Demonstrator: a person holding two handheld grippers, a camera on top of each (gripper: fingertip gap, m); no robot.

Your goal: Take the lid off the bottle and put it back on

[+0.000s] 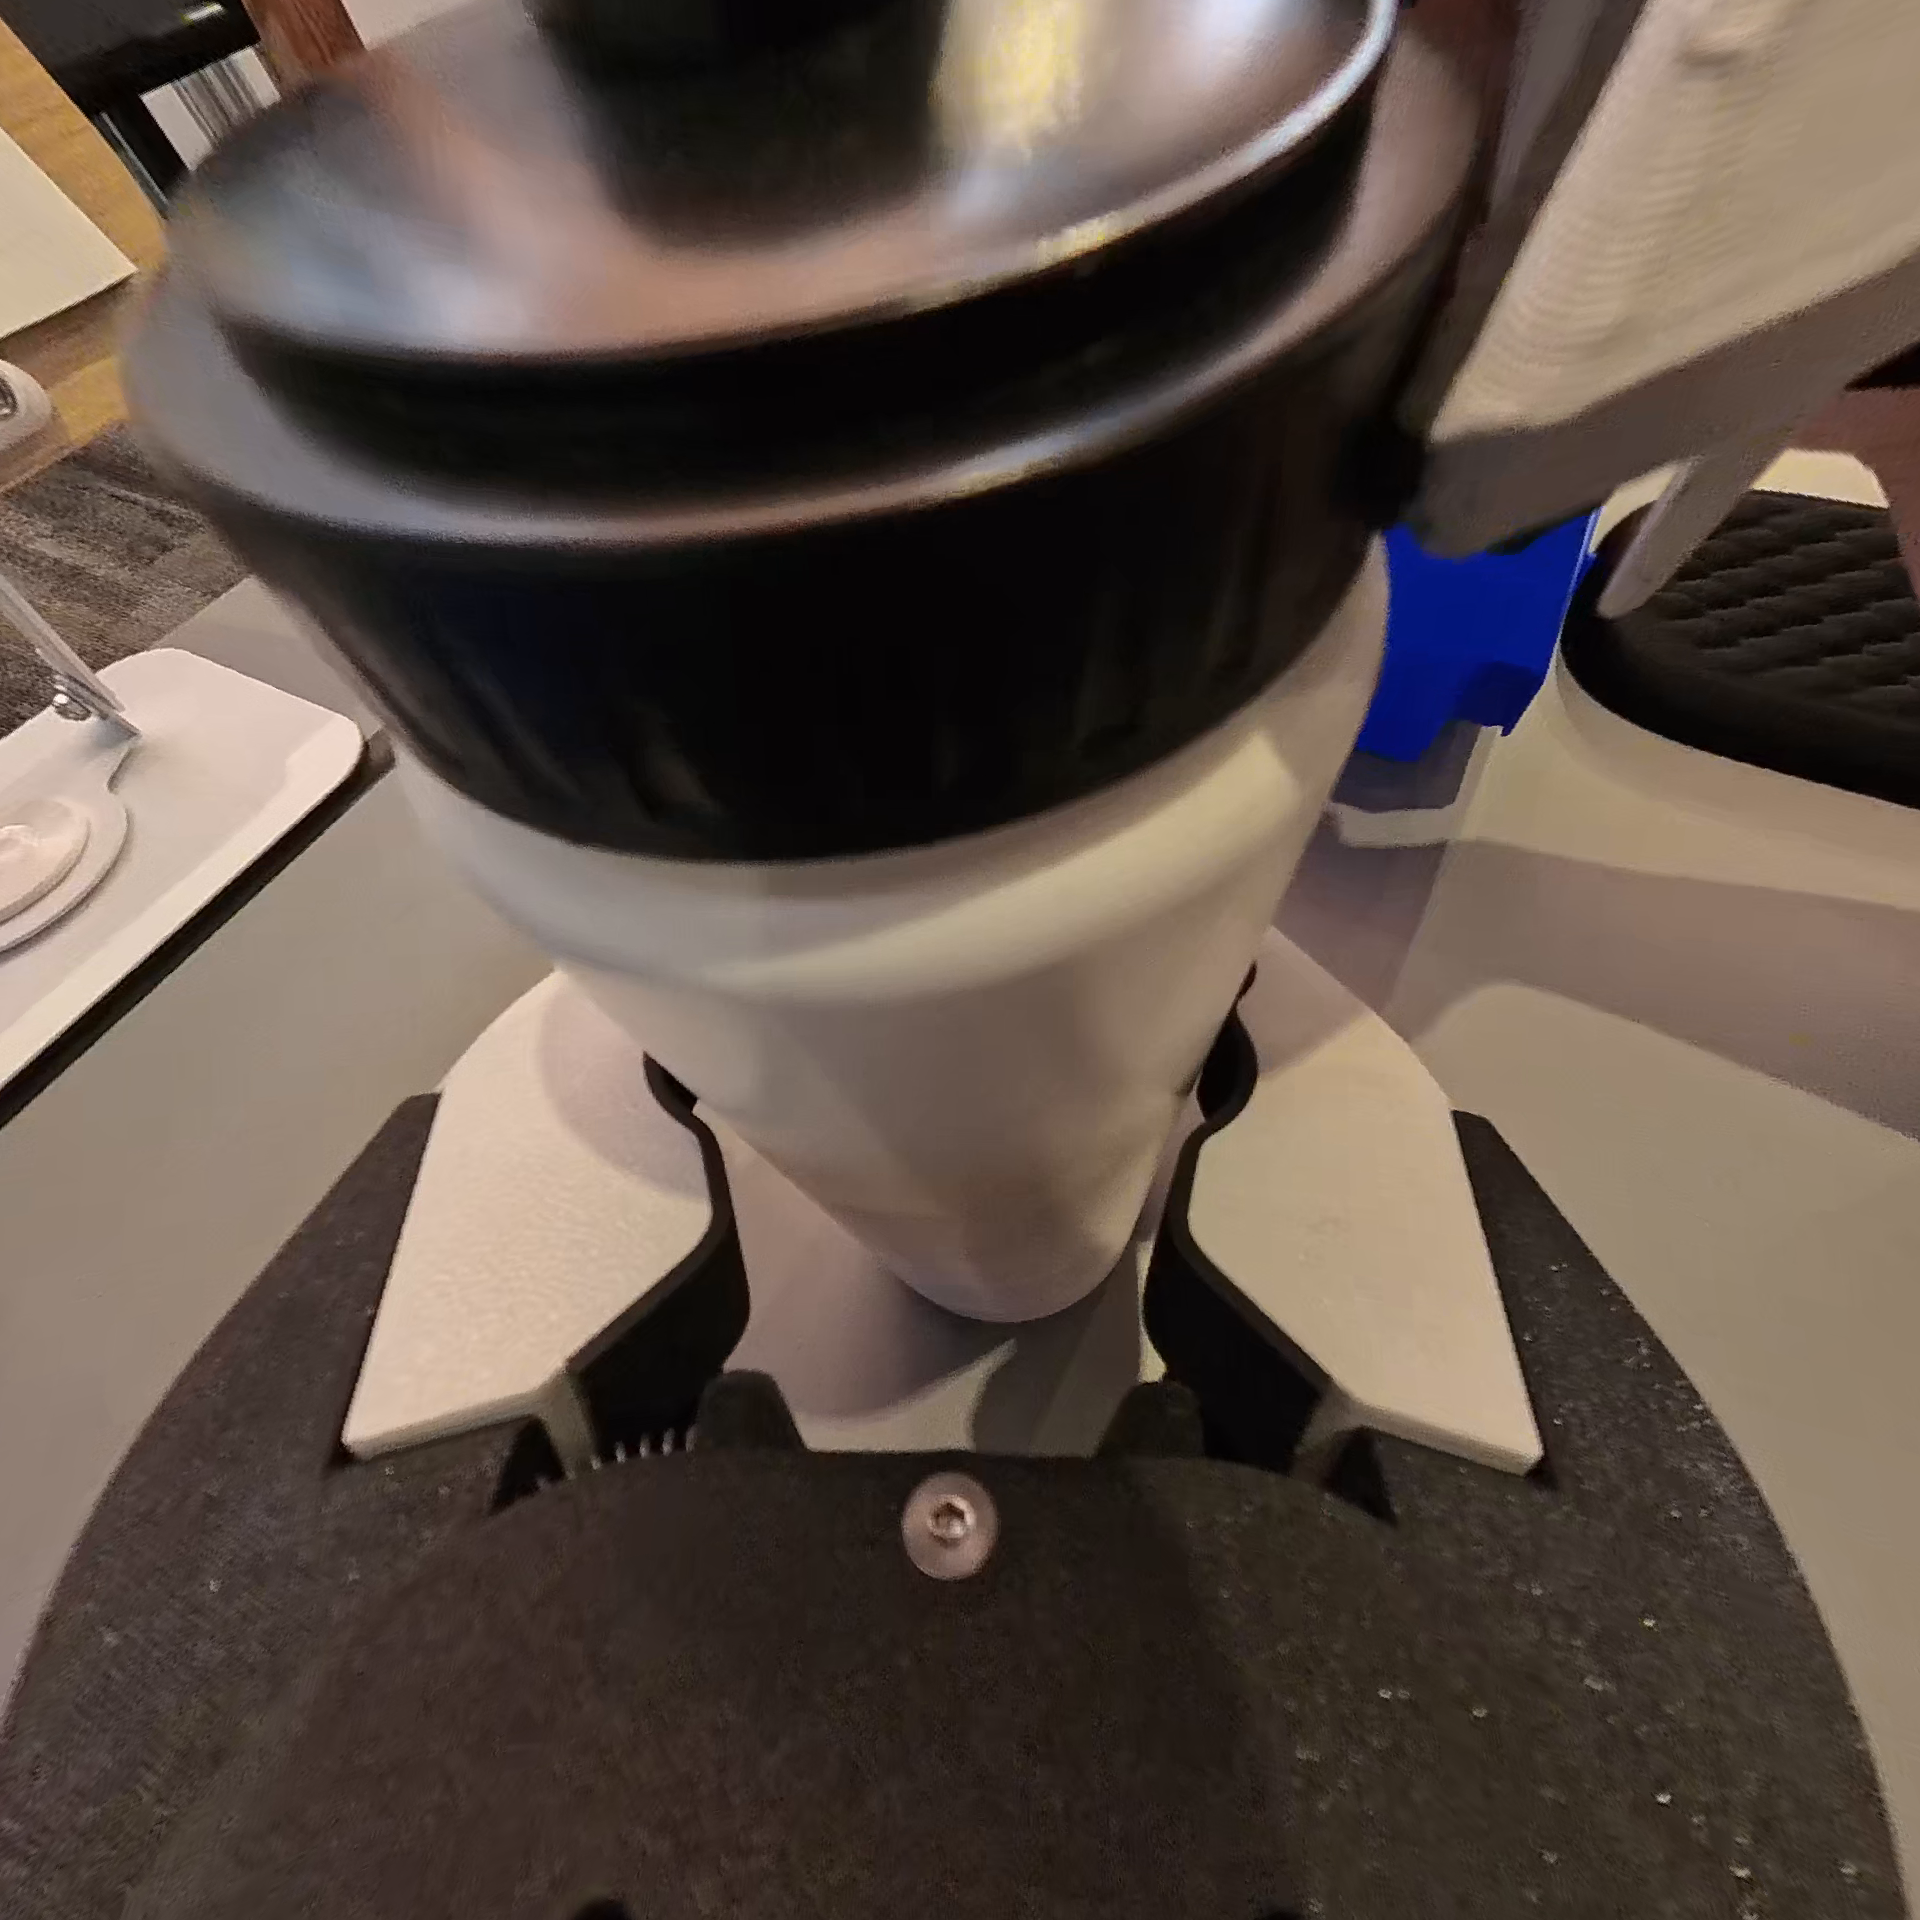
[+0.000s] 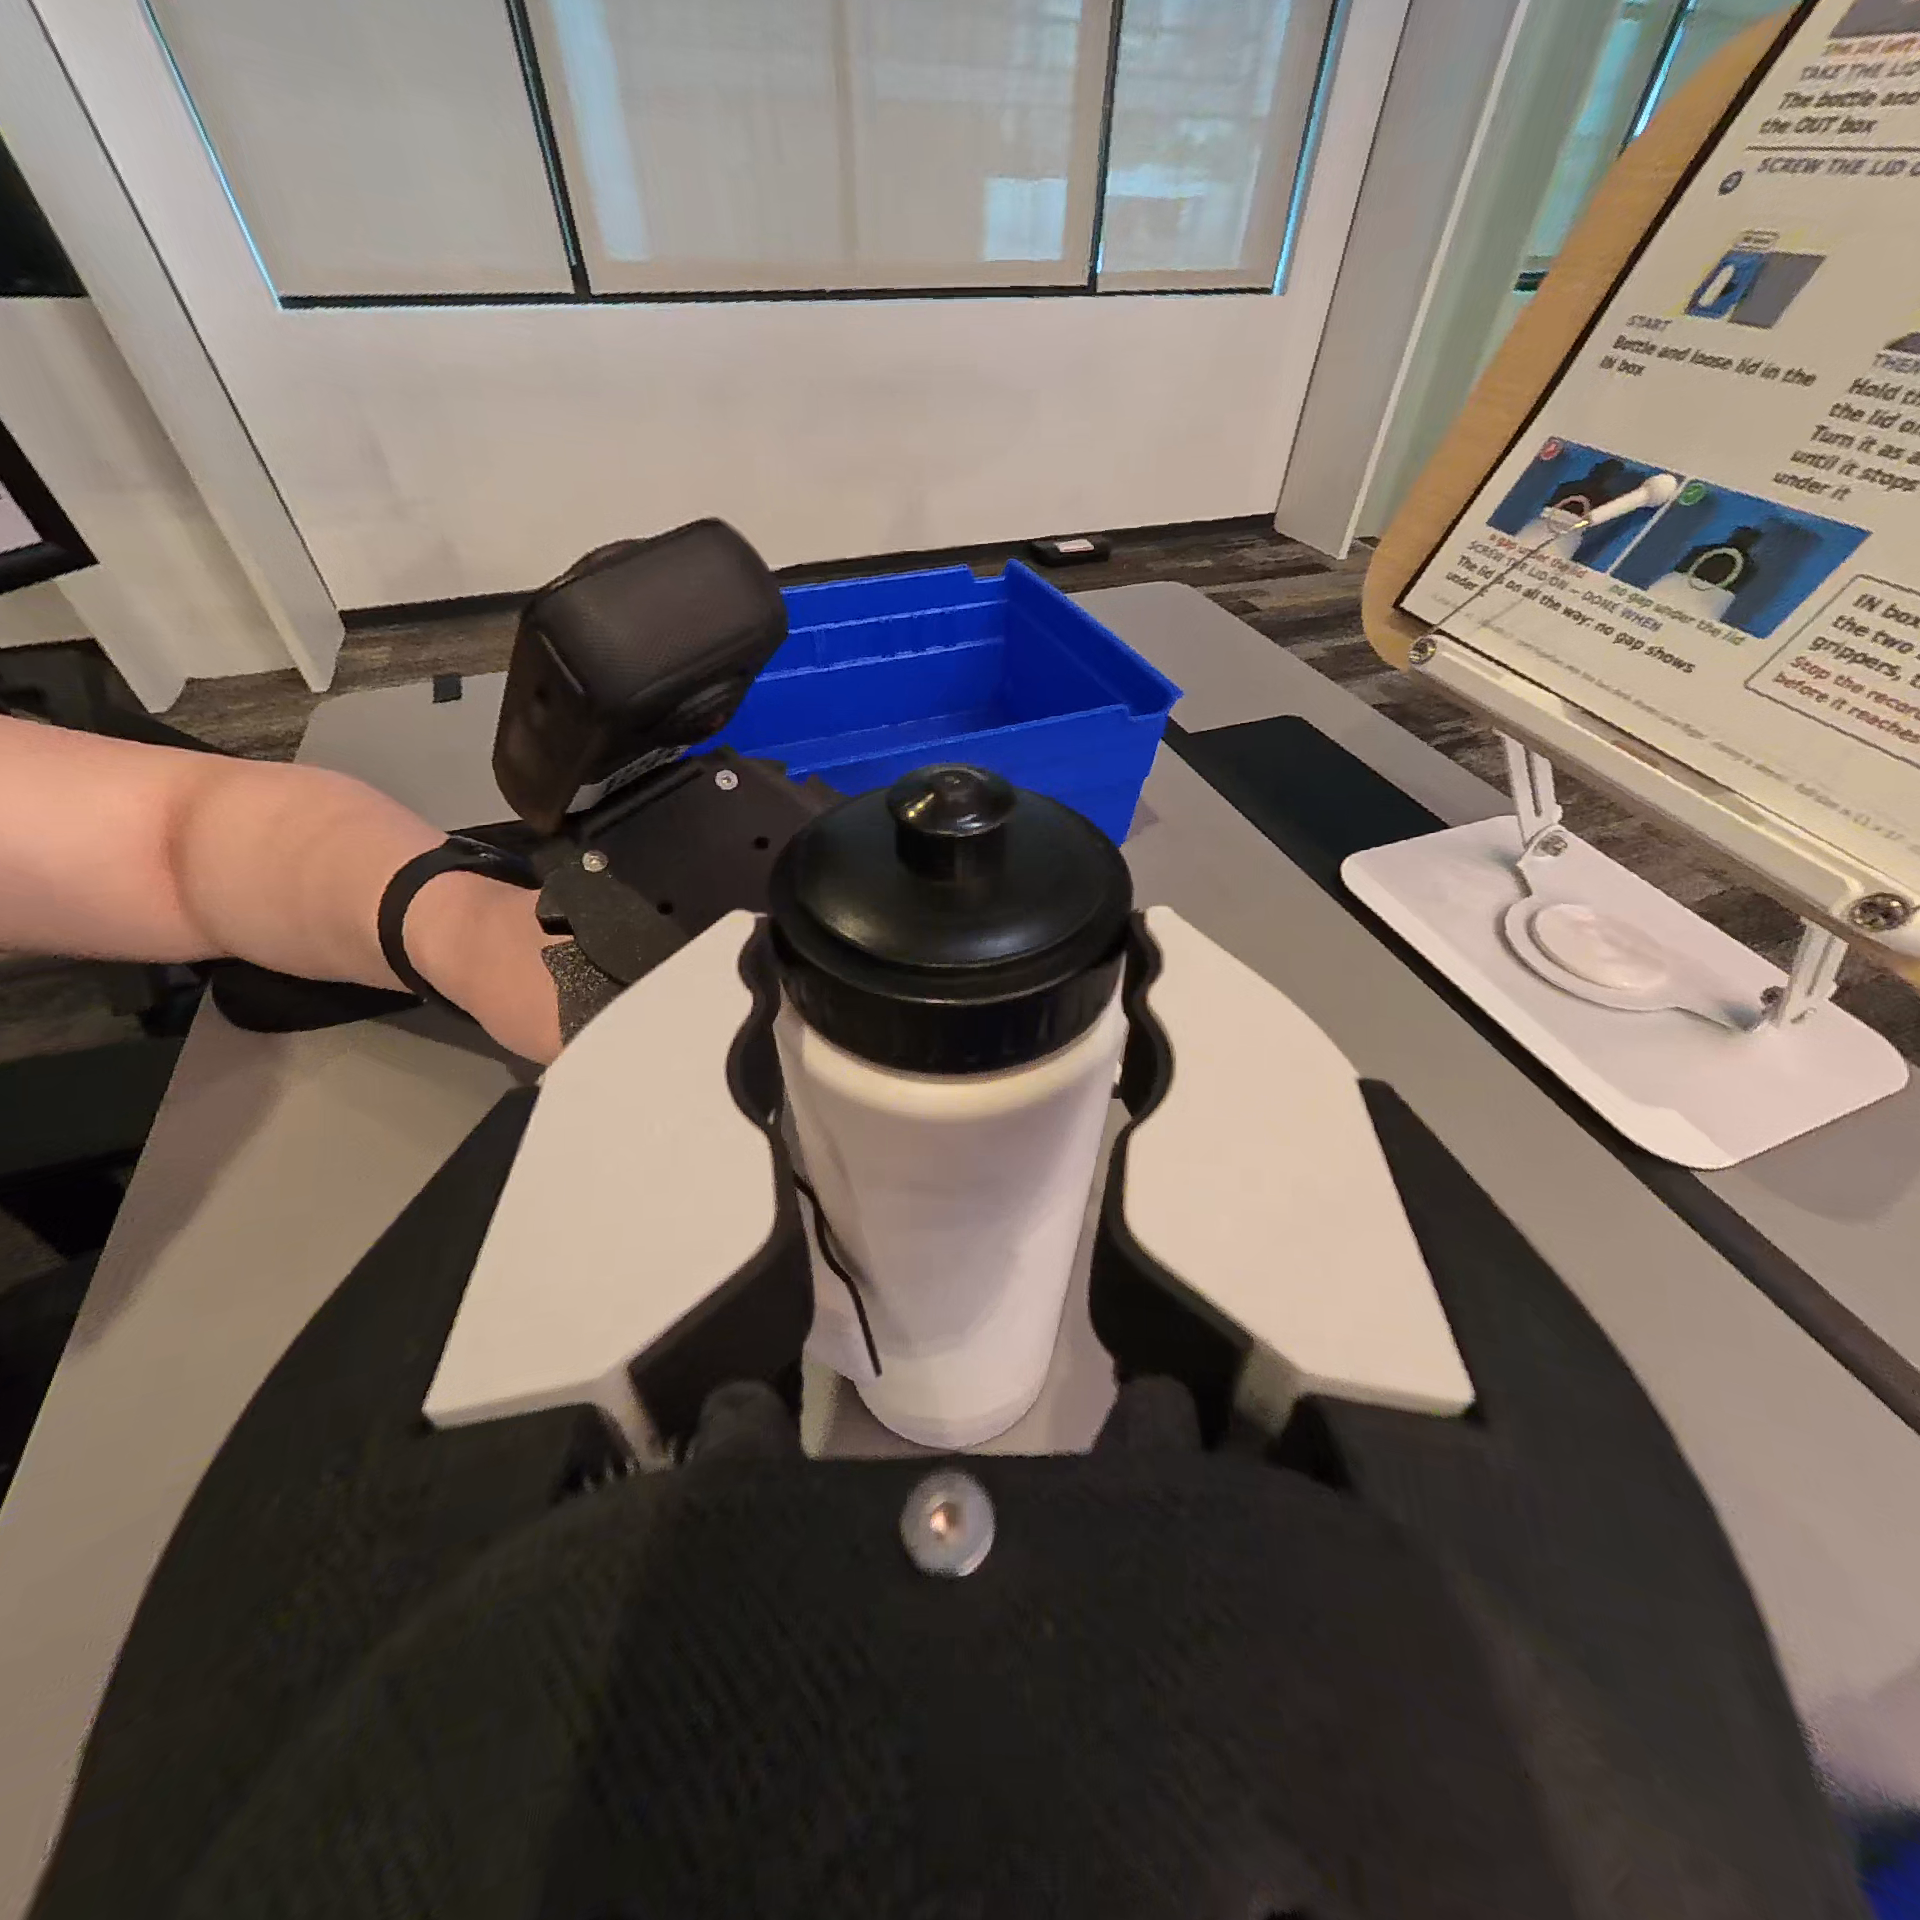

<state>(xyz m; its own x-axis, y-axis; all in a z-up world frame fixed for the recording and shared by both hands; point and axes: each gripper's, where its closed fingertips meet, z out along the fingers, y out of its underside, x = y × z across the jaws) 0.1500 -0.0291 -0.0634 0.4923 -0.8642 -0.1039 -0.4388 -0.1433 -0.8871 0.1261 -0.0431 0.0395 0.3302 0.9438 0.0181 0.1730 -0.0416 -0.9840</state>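
Note:
A white bottle (image 2: 945, 1195) with a black lid (image 2: 945, 935) stands upright on the grey table (image 2: 260, 1195). My right gripper (image 2: 948, 966) is shut on the lid, one finger on each side of it. In the left wrist view my left gripper (image 1: 956, 1122) is shut on the bottle's white body (image 1: 935, 1039), low down, and the lid (image 1: 779, 623) looms blurred above. A white finger (image 1: 1662, 260) of the right gripper touches the lid's right rim there. The left gripper's fingertips are hidden in the right wrist view.
A blue bin (image 2: 1039, 707) stands open and empty behind the bottle; it also shows in the left wrist view (image 1: 1455, 644). An instruction board (image 2: 1662, 416) on a white stand (image 2: 1621, 987) is at the right. A person's forearm (image 2: 208, 873) reaches in from the left.

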